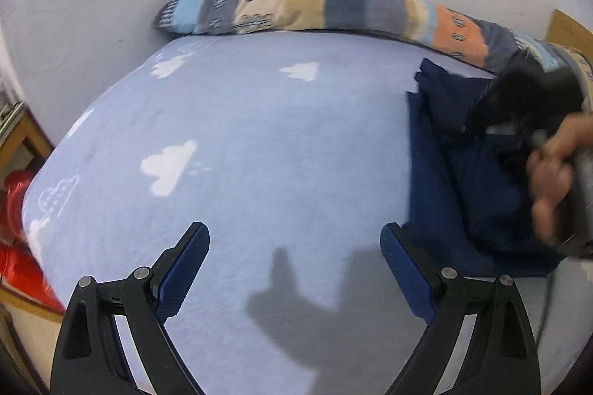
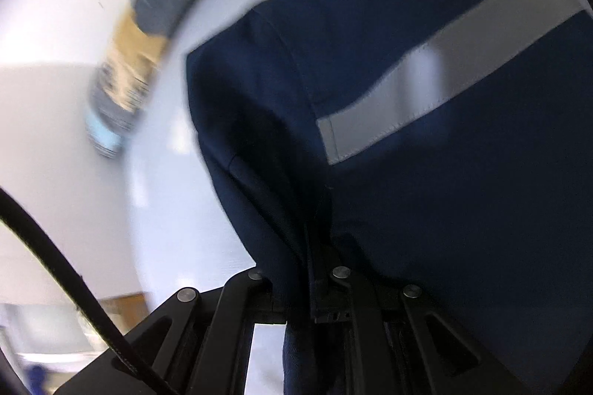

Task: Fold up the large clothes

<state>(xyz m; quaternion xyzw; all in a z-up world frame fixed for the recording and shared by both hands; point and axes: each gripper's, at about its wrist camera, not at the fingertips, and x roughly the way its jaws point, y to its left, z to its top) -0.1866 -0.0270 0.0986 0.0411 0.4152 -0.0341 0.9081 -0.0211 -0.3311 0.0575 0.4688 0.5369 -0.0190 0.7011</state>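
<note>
Left gripper (image 1: 294,269) hangs released, fingers spread wide over bare blue bed sheet (image 1: 241,120); right gripper (image 2: 307,269) is clenched on a gathered fold of the navy garment (image 2: 426,209), which lies at the sheet's right side near the patterned bolster (image 1: 296,6). A grey reflective stripe (image 2: 444,69) crosses the cloth. For a clean fold, carry the pinched edge smoothly and low across the garment, keep tension even, and bring the free tongs to the opposite edge so the layers align. Motion blur obscures finer detail.
</note>
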